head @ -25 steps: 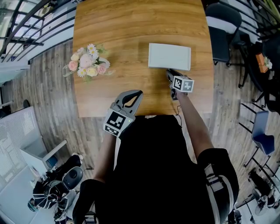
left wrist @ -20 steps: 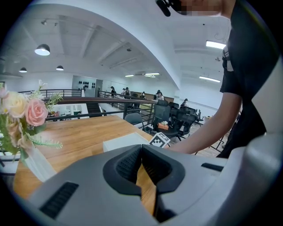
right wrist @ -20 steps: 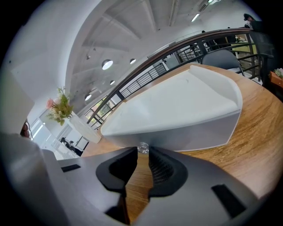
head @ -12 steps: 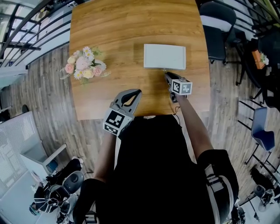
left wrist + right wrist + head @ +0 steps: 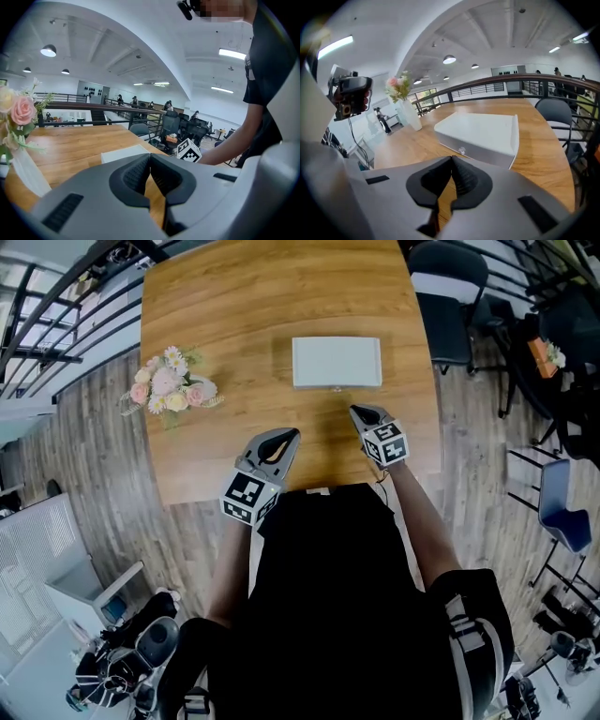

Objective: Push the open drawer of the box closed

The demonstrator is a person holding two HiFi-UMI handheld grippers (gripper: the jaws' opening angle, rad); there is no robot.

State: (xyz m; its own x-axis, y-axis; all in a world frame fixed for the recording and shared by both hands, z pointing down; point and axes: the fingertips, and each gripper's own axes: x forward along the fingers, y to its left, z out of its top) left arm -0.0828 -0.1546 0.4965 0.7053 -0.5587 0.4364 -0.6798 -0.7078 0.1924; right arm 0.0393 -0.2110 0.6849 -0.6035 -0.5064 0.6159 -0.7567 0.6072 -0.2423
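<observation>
A flat white box (image 5: 337, 362) lies on the wooden table (image 5: 234, 296), its drawer front flush with the body and a small round knob (image 5: 462, 151) facing me. My right gripper (image 5: 357, 412) is shut, empty, and a short way back from the knob side of the box (image 5: 480, 134). Nearer the table's front edge, my left gripper (image 5: 291, 434) is shut with nothing in it. From the left gripper view the box (image 5: 124, 152) shows past the shut tips (image 5: 149, 155).
A bouquet of pink and white flowers (image 5: 169, 390) in a white vase (image 5: 411, 116) stands at the table's left edge. Office chairs (image 5: 450, 287) stand right of the table. Wood floor and railings surround it.
My right gripper has pulled back from the box front toward me. The box front now reads flush, and the view has shifted.
</observation>
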